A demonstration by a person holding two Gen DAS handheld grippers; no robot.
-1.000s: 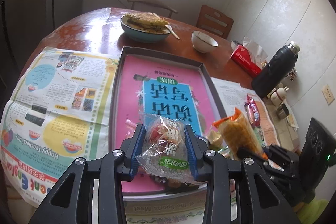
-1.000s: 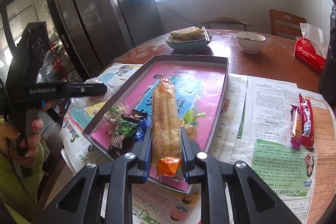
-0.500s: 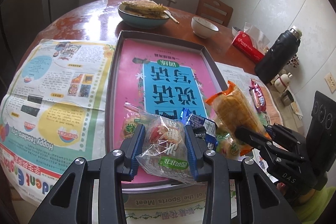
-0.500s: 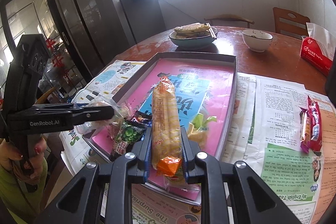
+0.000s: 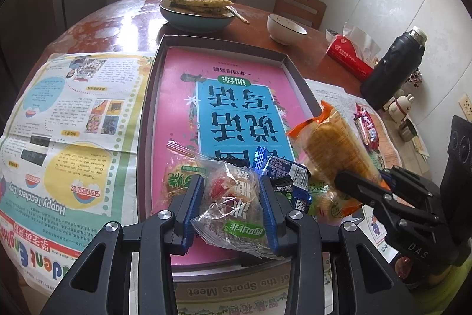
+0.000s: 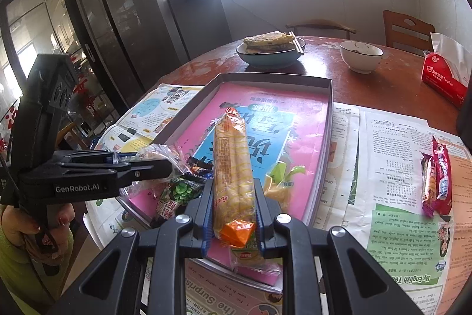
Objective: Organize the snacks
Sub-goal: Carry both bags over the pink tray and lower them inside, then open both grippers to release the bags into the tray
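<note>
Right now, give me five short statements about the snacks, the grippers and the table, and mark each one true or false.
1. The left gripper is shut on a clear snack bag. True.
2. The right gripper is open and holds nothing. False: it grips a long yellow snack pack.
3. The red snack bars lie inside the tray. False: they lie on the newspaper beside it.
4. A white bowl stands beyond the tray. True.
5. The tissue pack is green. False: it is red.
</note>
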